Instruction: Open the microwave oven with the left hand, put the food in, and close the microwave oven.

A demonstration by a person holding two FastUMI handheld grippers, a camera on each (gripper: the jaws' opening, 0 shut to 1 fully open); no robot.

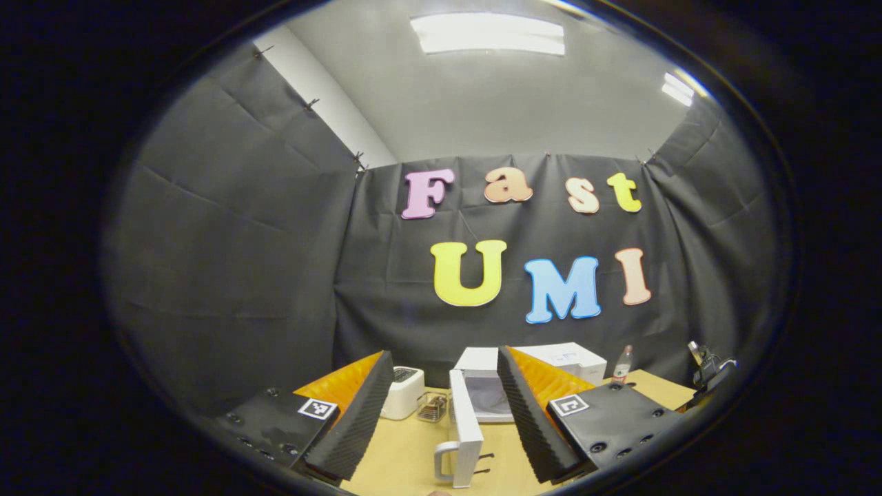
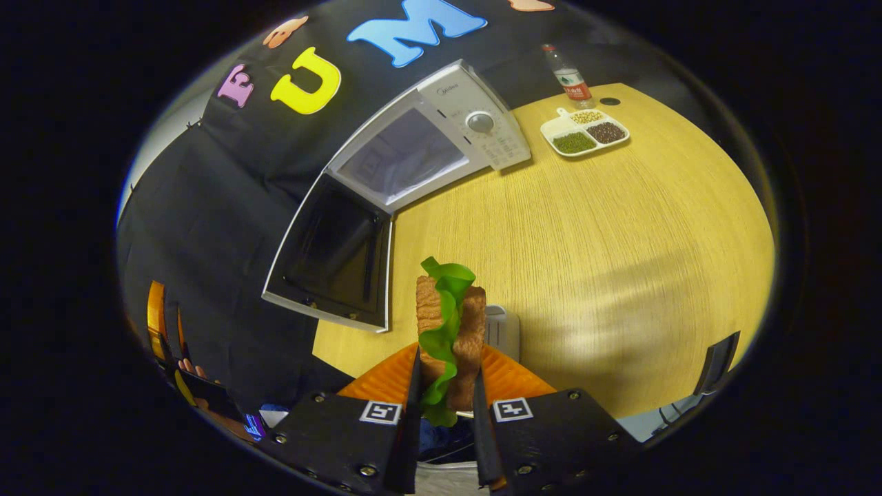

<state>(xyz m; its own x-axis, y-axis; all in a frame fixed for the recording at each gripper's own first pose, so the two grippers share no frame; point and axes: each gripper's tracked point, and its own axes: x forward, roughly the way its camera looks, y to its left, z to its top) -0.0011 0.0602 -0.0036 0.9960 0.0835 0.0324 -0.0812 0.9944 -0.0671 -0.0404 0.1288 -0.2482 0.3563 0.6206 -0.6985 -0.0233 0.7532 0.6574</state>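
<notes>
Left claw point(image 1: 441, 413): fingers spread wide, nothing between them, held above the near bench point(image 1: 406, 448).
Right claw point(image 2: 444, 413): closed narrow on the sandwich point(image 2: 451, 324), bread and green lettuce upright between both fingers.
Microwave point(image 2: 427, 145): far on the bench, its door point(image 2: 334, 255) swung fully open.
Far right: divided tray point(image 2: 584, 131) of beans, bottle point(image 2: 566, 74) just behind it.

Wood-grain table point(image 2: 620, 227) (matt), glossy plastic microwave point(image 2: 441, 131), dark glass door point(image 2: 337, 251)
</notes>
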